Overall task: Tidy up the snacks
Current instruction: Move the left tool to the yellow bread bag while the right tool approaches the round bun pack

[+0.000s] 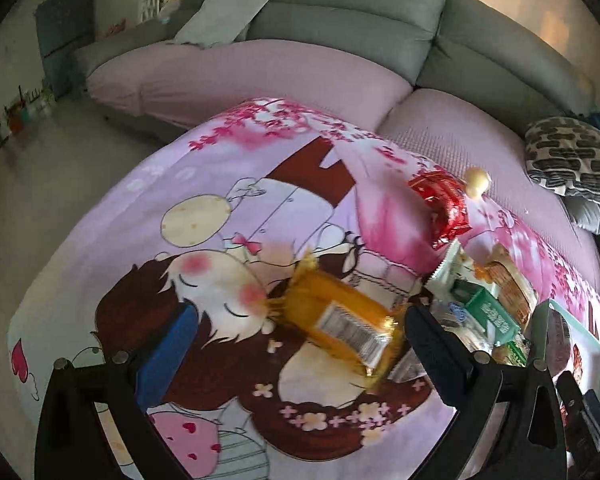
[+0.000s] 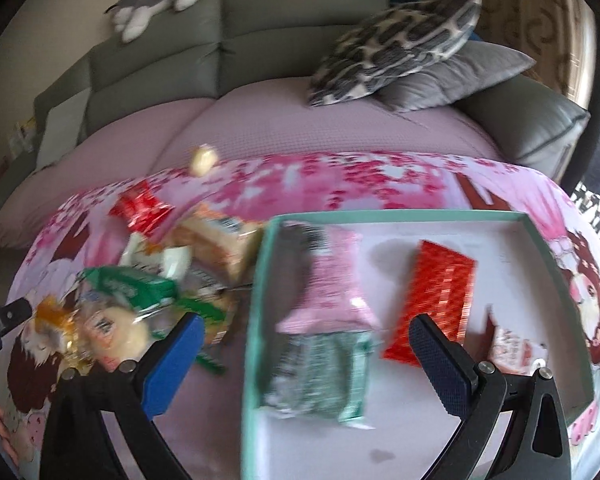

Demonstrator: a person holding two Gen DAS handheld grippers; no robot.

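A cartoon-print cloth (image 1: 188,184) covers the table, and the teal-rimmed box (image 2: 260,280) on it already holds a pink packet (image 2: 332,280), a red packet (image 2: 440,296) and a green one (image 2: 320,376). The loose snack pile (image 2: 160,280) lies just left of the box. Sorting looks mid-way. The right gripper (image 2: 304,360) hangs spread and empty over the box; the left gripper (image 1: 296,352), also spread, frames an orange packet (image 1: 340,320), though blur hides any contact. Next, probably, close on it and carry it across.

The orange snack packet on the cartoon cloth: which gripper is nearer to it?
Left. The left gripper has the orange snack packet between its open fingers; the right gripper hovers over the box.
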